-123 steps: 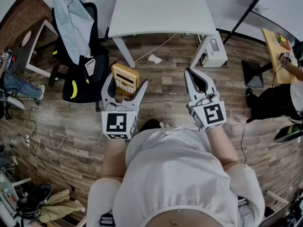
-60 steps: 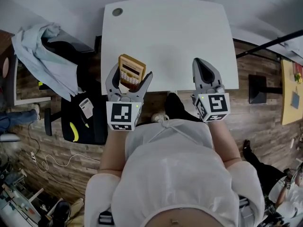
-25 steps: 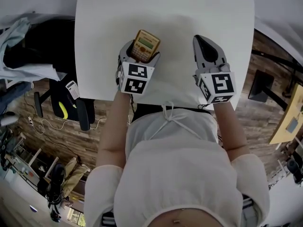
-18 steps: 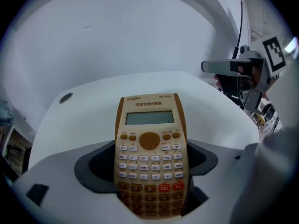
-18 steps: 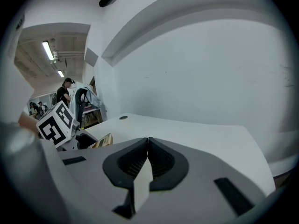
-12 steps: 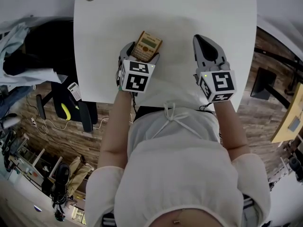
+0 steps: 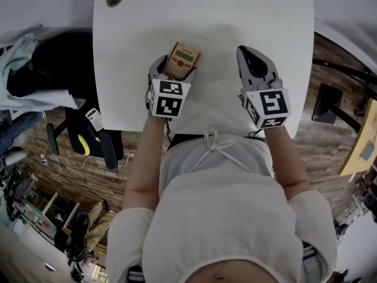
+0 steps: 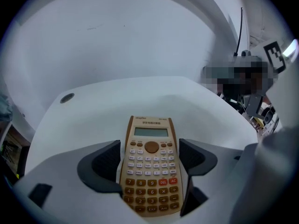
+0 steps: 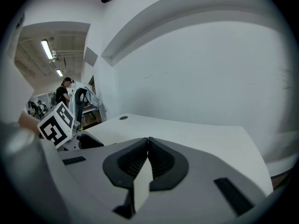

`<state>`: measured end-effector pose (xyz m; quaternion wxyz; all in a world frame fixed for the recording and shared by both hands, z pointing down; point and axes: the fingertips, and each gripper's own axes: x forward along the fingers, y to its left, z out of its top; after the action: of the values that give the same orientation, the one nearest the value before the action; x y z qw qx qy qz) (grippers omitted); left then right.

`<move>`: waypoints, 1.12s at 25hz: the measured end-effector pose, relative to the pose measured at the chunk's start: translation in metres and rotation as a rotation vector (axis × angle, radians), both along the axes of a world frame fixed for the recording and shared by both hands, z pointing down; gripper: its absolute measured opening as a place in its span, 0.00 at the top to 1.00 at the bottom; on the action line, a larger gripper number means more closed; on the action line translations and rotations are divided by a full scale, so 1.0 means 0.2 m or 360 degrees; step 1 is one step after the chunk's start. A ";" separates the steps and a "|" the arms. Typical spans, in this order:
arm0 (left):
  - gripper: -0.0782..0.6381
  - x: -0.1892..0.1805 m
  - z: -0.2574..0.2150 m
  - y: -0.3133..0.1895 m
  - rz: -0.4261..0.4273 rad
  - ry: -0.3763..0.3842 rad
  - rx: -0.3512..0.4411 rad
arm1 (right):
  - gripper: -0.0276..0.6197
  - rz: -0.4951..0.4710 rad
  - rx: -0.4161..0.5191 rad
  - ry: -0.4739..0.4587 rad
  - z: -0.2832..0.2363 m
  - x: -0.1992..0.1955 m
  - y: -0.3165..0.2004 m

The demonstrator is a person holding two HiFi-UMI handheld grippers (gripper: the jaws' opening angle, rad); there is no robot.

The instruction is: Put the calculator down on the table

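Calculator is clamped by its side edges in our left tongs, over the tabletop. Right tongs are closed and empty. We judge it light, rigid, slick; the edges grip best.

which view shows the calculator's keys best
The left gripper view: the calculator fills the middle, keys and screen facing the camera. The head view shows it small, from above; the right gripper view misses it.

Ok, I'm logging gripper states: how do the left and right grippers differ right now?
The left gripper has its jaws apart; the right gripper has them pressed together. The left gripper clamps the calculator by its sides; the right gripper holds nothing. Both are over the white table, pointing forward.
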<state>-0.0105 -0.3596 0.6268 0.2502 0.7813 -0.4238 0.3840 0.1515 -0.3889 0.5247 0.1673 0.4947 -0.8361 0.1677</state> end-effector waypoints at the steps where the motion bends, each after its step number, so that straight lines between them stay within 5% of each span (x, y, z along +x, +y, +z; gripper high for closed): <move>1: 0.31 0.00 -0.03 0.00 0.0001 0.0015 0.0032 | 0.95 0.0000 0.0006 0.0004 -0.02 0.00 0.01; 9: 0.34 0.03 -0.49 0.01 0.0092 0.0205 0.0392 | 0.95 0.0070 0.0105 0.0033 -0.21 -0.01 0.13; 12: 0.65 -0.03 -0.74 0.02 0.0032 0.0253 0.0623 | 0.95 0.0079 0.0163 0.0043 -0.30 -0.04 0.18; 15: 0.66 -0.07 -0.93 0.04 0.0029 0.0360 0.0752 | 0.95 0.0102 0.0230 0.0057 -0.39 -0.06 0.23; 19: 0.83 -0.15 -1.18 0.10 0.0025 0.0422 0.0938 | 0.95 0.0125 0.0319 0.0038 -0.54 -0.10 0.30; 28: 0.87 -0.23 -1.53 0.25 0.0188 0.0386 0.1228 | 0.95 0.0103 0.0594 -0.0026 -0.89 -0.18 0.50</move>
<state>-0.0564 -0.3091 0.3215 -0.0355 0.8804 -0.4586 0.1157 0.1163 -0.2899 0.3465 0.0603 0.5424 -0.8377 0.0189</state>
